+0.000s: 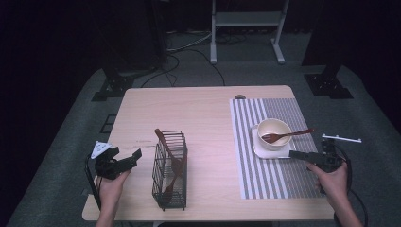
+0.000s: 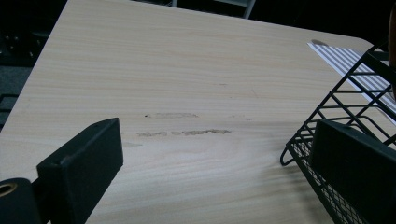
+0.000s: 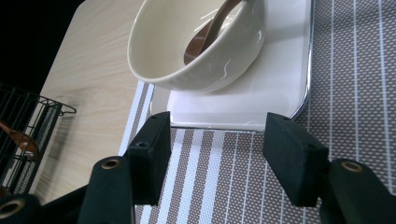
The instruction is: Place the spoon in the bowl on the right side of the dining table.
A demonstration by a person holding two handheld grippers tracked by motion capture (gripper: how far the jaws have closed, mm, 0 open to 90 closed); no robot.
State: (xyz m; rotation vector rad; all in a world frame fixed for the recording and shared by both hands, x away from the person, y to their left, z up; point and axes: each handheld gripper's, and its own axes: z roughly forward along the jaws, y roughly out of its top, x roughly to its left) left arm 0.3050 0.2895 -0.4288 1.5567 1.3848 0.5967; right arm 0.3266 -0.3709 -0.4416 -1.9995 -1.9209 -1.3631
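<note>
On the pale wooden table (image 1: 203, 109), a striped grey-and-white placemat (image 1: 274, 175) covers the right part, reaching from the far edge to near the front edge. On the mat sits a white square plate (image 1: 261, 150), and on the plate a cream round bowl (image 1: 273, 127). A brown wooden spoon (image 1: 286, 135) lies in the bowl, its handle out over the rim to the right. Left of the mat, toward the front, stands a black wire basket (image 1: 170, 172) — two brown wooden utensils (image 1: 174, 163) lean inside it. The left gripper (image 1: 124, 161) is just left of the basket; the right gripper (image 1: 302, 155) lies on the mat, just right of the plate's front corner.
</note>
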